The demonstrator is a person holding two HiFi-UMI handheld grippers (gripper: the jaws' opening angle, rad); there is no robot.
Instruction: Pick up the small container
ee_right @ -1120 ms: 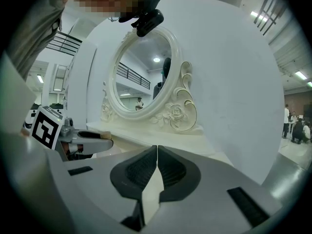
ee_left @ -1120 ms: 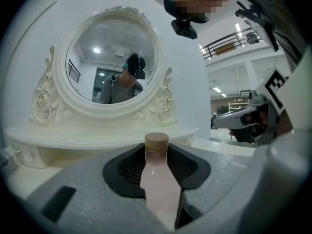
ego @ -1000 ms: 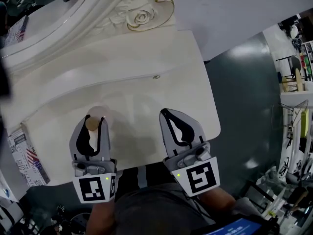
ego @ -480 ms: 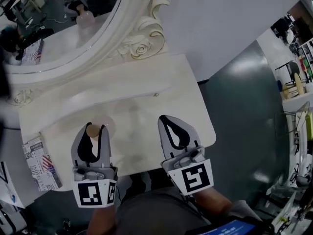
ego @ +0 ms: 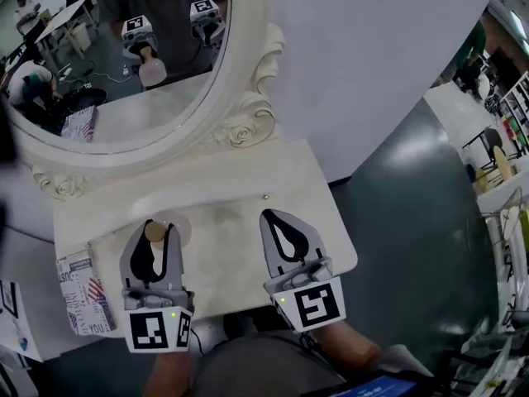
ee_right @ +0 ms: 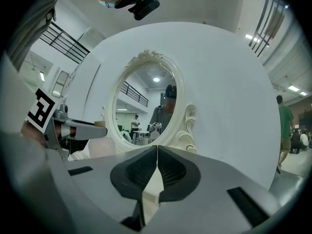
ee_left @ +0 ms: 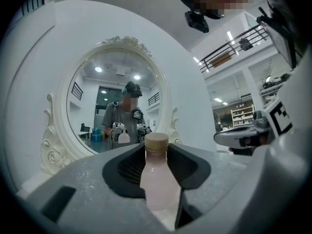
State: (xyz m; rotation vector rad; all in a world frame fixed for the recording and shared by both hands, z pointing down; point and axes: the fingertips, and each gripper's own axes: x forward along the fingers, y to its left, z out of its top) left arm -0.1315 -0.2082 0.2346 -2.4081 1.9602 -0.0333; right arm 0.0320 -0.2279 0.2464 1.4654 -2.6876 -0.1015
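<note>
Your left gripper point(ego: 159, 228) jaws clamp the small container point(ee_left: 157, 179) up high; tilt it and it slips onto the surface point(ego: 231, 238). Right gripper point(ego: 273, 218) jaws together, empty.

Frosted pink plastic small container point(ee_left: 157, 179); smooth glossy cream vanity table point(ego: 235, 222).

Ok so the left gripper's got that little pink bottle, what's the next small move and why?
Probably a short, steady lift with the left gripper, grip unchanged. Its fingers clamp the pink bottle upright below its tan cap, so only clearing the vanity top remains. The right gripper is shut and empty.
</note>
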